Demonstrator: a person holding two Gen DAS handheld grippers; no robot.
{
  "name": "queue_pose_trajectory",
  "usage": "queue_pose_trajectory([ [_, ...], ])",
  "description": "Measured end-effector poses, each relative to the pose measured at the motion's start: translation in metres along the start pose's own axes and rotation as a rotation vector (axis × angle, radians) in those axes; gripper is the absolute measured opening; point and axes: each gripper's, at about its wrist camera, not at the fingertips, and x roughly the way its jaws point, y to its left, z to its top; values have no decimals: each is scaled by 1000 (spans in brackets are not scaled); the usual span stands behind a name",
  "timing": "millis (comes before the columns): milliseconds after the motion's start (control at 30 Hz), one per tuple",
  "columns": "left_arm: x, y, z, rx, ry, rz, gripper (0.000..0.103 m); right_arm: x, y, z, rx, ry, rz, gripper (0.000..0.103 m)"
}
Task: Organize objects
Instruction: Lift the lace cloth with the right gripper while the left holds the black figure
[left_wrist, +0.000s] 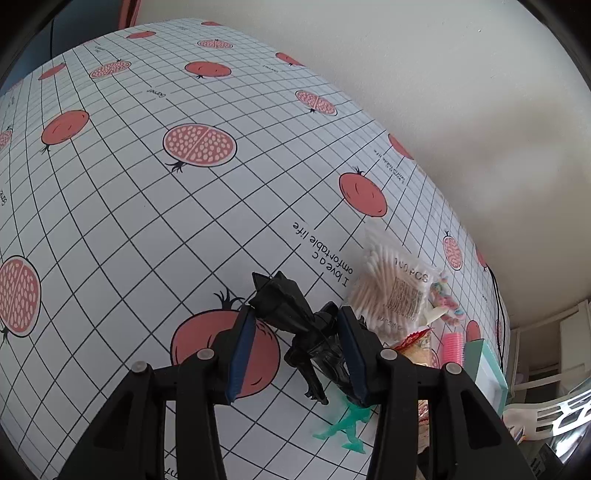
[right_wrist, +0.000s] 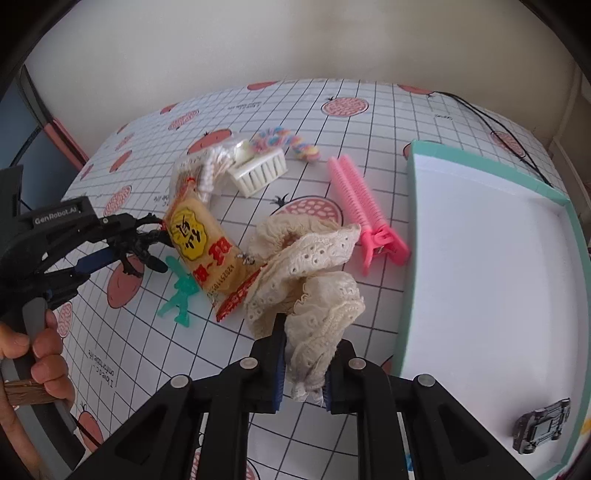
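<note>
In the left wrist view my left gripper (left_wrist: 295, 354) holds a black winged toy figure (left_wrist: 291, 317) between its blue pads, low over the tablecloth. The right wrist view shows the same black toy figure (right_wrist: 142, 245) at that gripper's tips. My right gripper (right_wrist: 304, 373) is shut on a cream lace cloth (right_wrist: 306, 266), which bunches up in front of the fingers. A green toy figure (right_wrist: 181, 291) and a yellow snack packet (right_wrist: 199, 251) lie between the two grippers. To the right stands a white box with a teal rim (right_wrist: 410, 221).
A bag of cotton swabs (left_wrist: 395, 288), a white brush (right_wrist: 258, 173), a pastel twisted rope (right_wrist: 284, 140) and a pink hair clip (right_wrist: 362, 206) lie on the tablecloth. A small grey toy car (right_wrist: 543, 424) sits in the box. A hand (right_wrist: 40, 354) holds the left gripper's handle.
</note>
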Motion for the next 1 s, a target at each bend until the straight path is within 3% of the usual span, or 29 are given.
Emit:
queue_pose_trajectory([
  [733, -28, 5, 6, -61, -114, -82, 47, -84, -24, 16, 93, -353, 52, 16],
  [1000, -28, -1, 2, -37, -104, -95, 47, -83, -39, 17, 130, -338, 45, 16],
])
